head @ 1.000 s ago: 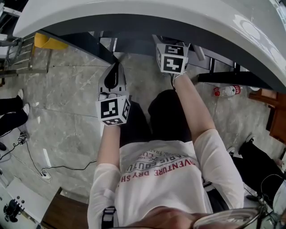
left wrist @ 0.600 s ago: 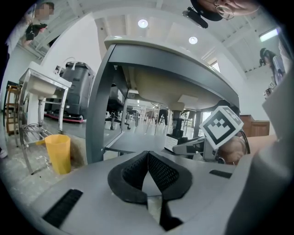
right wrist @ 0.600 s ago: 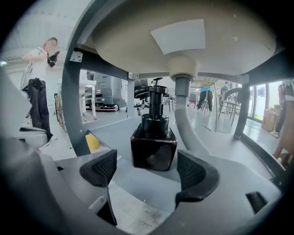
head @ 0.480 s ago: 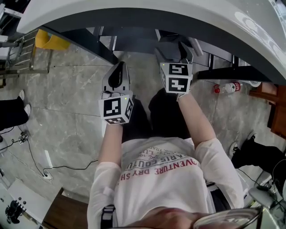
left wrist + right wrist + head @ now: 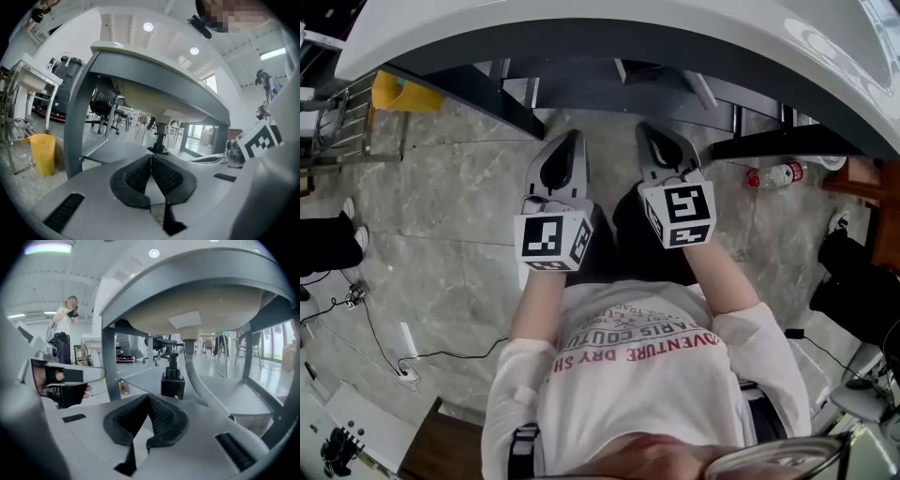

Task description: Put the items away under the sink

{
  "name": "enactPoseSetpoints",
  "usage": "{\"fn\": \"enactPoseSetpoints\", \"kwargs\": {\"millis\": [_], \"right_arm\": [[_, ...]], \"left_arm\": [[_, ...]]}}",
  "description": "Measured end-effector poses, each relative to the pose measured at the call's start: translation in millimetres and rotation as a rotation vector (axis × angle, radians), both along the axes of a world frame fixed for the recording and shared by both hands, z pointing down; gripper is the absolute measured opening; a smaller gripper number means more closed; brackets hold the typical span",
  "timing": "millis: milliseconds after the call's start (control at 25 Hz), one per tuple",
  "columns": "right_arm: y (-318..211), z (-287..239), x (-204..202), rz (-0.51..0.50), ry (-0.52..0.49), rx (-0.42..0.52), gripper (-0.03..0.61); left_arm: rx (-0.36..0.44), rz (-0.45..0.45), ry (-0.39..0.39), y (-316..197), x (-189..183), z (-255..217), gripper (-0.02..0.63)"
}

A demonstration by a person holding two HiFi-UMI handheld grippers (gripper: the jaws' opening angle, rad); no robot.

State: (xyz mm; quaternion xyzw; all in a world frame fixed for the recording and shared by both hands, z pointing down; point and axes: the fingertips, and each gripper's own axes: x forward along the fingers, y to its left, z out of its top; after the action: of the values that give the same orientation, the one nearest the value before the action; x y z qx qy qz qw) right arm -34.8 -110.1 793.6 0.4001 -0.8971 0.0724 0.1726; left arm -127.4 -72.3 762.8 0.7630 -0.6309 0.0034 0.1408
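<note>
The black pump bottle (image 5: 172, 379) stands upright on the grey shelf (image 5: 234, 397) beneath the white sink basin (image 5: 197, 305); the left gripper view also catches the bottle (image 5: 158, 143). My right gripper (image 5: 148, 397) is shut and empty, a short way back from the bottle. My left gripper (image 5: 151, 157) is shut too, with nothing between its pads. From the head view, the left gripper (image 5: 572, 142) and right gripper (image 5: 649, 133) sit side by side just in front of the sink's rim (image 5: 609, 28), both pointing under it.
A grey drain pipe (image 5: 199, 376) curves down behind the bottle. A plastic bottle (image 5: 776, 174) lies on the floor at right. A yellow bin (image 5: 398, 89) stands left of the sink frame's leg (image 5: 77, 126). A bystander (image 5: 65, 317) is further back, and a cable (image 5: 375, 328) crosses the floor.
Both grippers have drawn back from under the sink toward my body. The right one came out furthest and now sits level with the left.
</note>
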Motion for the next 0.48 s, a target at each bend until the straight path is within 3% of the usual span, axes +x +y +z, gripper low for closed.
{"fn": "enactPoseSetpoints", "kwargs": {"millis": [280, 480], "right_arm": [[12.2, -89.9, -8.5, -0.119, -0.125, 0.224, 0.025], [31.9, -148.0, -12.7, -0.198, -0.186, 0.129, 0.025]], "left_arm": [[0.034, 0.024, -0.045, -3.8, 21.4, -54.3, 0.023], [-0.013, 0.082, -0.035, 1.5, 37.7, -116.9, 0.023]]}}
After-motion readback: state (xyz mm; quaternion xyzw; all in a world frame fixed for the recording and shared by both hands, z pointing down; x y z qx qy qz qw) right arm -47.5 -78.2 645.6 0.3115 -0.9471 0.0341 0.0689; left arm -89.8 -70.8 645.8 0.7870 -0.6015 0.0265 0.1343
